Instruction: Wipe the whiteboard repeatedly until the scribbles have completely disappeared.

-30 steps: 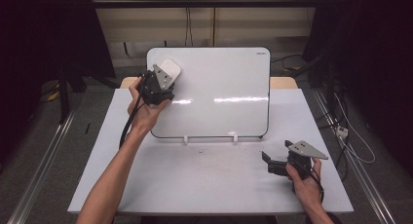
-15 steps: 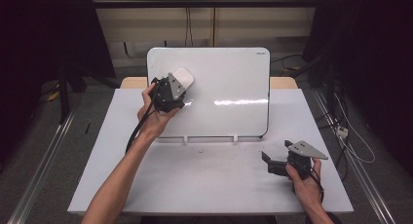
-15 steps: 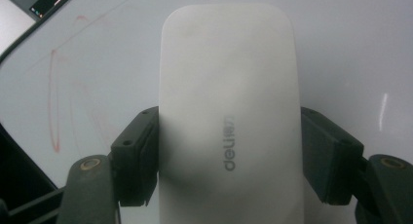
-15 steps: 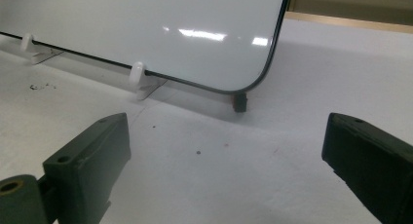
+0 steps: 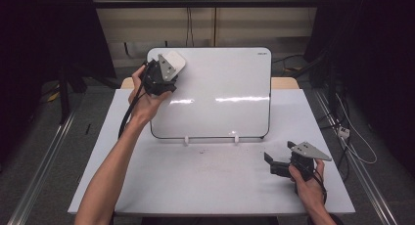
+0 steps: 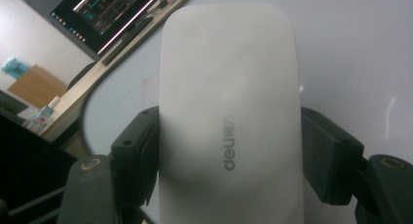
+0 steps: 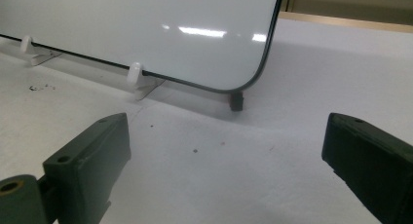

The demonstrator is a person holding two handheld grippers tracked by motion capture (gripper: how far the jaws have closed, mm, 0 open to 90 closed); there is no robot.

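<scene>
Here my left gripper point(image 5: 166, 71) clamps the white plastic eraser point(image 6: 229, 121) against the glossy whiteboard's point(image 5: 220, 98) top-left corner; my right gripper point(image 7: 226, 170), jaws wide and empty, rests near the bench's point(image 5: 195, 181) front-right corner.

I've swept my left gripper point(image 5: 169, 68) and its clamped eraser point(image 5: 173, 61) back leftwards, up to the whiteboard's point(image 5: 220, 93) top-left corner.
</scene>
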